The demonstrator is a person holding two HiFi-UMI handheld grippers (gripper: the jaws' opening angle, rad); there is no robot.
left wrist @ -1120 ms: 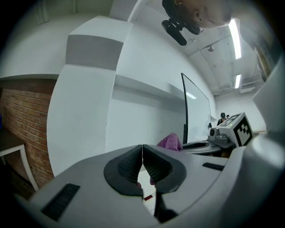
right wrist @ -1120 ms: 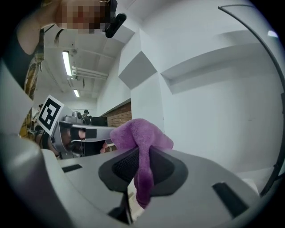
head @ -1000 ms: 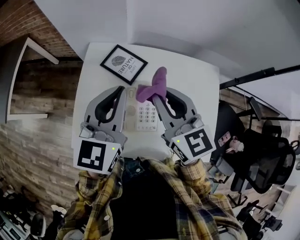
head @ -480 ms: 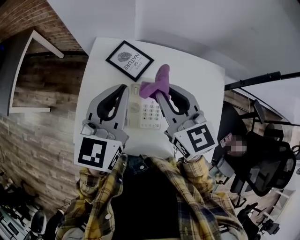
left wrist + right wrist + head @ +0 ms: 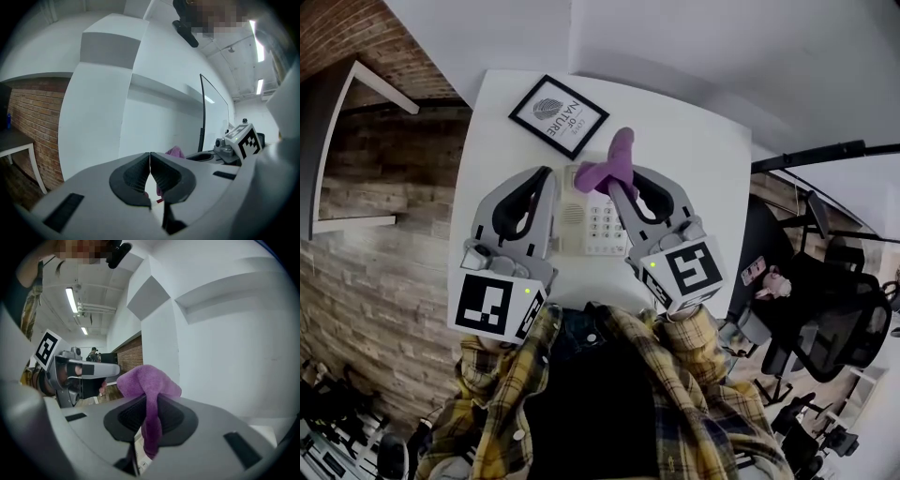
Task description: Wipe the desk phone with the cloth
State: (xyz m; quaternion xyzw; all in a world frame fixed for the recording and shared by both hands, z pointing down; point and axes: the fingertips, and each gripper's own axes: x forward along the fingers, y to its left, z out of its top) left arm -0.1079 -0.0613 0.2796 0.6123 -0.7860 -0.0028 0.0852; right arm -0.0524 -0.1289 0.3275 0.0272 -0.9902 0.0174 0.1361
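Observation:
A white desk phone (image 5: 592,217) lies on the white table (image 5: 694,150) in the head view, keypad towards me. My right gripper (image 5: 614,186) is shut on a purple cloth (image 5: 609,167), which bunches over the phone's far end; in the right gripper view the purple cloth (image 5: 149,401) hangs pinched between the black pads (image 5: 174,420). My left gripper (image 5: 546,178) hovers at the phone's left side, jaws closed together with nothing between them. In the left gripper view the closed jaws of my left gripper (image 5: 150,159) point at a white wall, with the cloth (image 5: 175,151) just beyond.
A black-framed picture (image 5: 559,115) lies flat at the table's far left. Brick wall and a white shelf frame (image 5: 356,141) stand left of the table. Black office chairs (image 5: 834,319) sit to the right. A white wall runs behind the table.
The right gripper with the cloth has shifted slightly over the phone's far end. The left gripper has stayed beside the phone. The head view moved a little.

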